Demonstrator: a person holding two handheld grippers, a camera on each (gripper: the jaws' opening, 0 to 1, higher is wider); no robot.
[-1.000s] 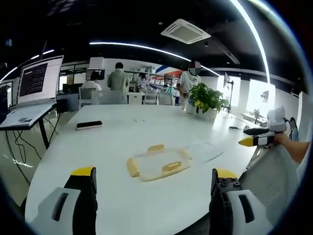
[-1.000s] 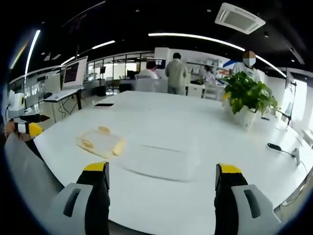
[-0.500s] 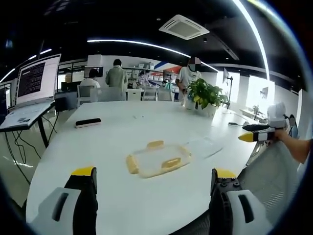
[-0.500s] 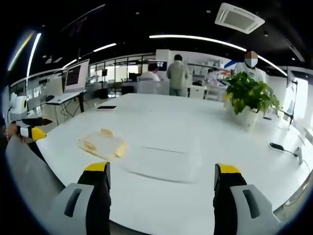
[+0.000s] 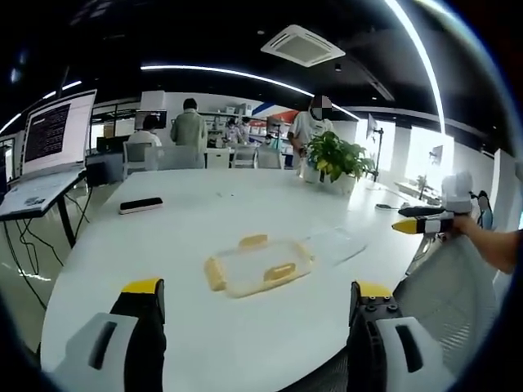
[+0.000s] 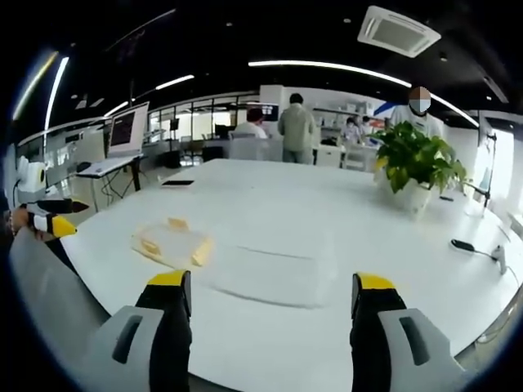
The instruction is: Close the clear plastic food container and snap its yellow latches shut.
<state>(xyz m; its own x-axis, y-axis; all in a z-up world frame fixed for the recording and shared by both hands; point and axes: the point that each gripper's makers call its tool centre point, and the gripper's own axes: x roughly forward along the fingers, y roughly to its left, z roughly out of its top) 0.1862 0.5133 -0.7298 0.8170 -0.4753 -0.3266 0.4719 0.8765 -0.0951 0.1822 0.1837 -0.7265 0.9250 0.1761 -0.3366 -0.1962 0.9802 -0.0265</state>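
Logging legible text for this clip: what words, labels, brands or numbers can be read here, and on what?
None can be read.
Laptop screen: light lines of text on a dark window, too small and blurred to read.
Lid with yellow latches, clear container base, dark phone: no label visible.

Bare white table (image 5: 188, 245) surrounds the lid (image 5: 257, 265) and the clear container (image 6: 265, 269). A phone (image 5: 140, 205) and potted plant (image 6: 415, 167) stand well apart.
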